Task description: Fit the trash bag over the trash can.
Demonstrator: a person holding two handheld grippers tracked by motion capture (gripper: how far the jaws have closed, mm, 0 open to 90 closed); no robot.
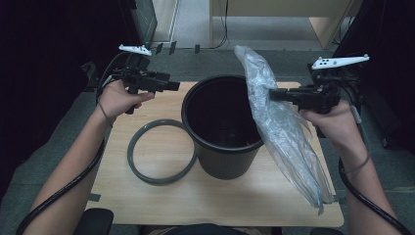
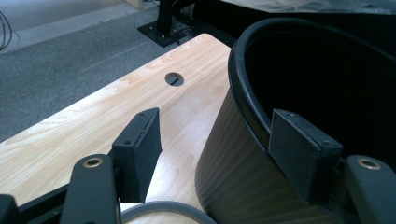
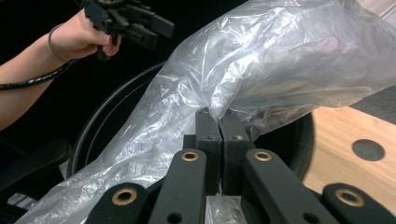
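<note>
A black plastic bin (image 1: 222, 128) stands upright in the middle of the wooden table (image 1: 161, 191). A clear plastic bag (image 1: 281, 125) hangs from my right gripper (image 1: 272, 94), which is shut on it just right of the bin's rim; the bag's lower end trails to the table's right front corner. In the right gripper view the jaws pinch the bag (image 3: 261, 70) above the bin (image 3: 107, 121). My left gripper (image 1: 174, 85) hovers open beside the bin's left rim, holding nothing. Its own view has the bin wall (image 2: 243, 168) between the spread pads (image 2: 140, 149).
A grey ring (image 1: 161, 152) lies flat on the table left of the bin, touching its base. A round hole (image 2: 173, 79) is cut in the tabletop. Grey carpet and furniture legs lie beyond the table's far edge.
</note>
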